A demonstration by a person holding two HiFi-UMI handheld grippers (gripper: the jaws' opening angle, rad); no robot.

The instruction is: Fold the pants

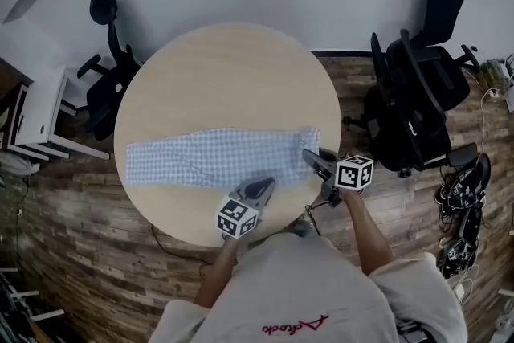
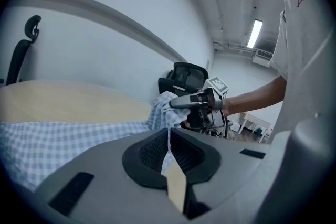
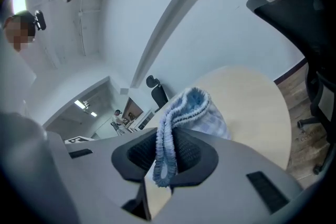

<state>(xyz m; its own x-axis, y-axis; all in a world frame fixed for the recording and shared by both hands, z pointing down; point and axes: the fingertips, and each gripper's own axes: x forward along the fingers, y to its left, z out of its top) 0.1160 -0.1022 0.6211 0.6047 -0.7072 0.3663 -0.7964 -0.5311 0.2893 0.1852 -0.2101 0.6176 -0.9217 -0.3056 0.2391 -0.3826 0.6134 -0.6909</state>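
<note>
head view: pants (image 1: 209, 157) lie flat across the lower half of the table (image 1: 233, 76), waist end at right. the left gripper (image 1: 261, 187) is at their near edge and the right gripper (image 1: 310, 157) at the waist corner, likely so that end can be carried over toward the legs. the grip points are hidden under the jaws. left gripper view: jaws nearly together on a thin edge of checked cloth, low centre; how many layers they hold is hard to tell. the other gripper shows mid-frame with cloth bunched at its tip. right gripper view: jaws narrow, pinching the gathered waistband, which loops up at centre; the rest of the garment is cut off behind it.
</note>
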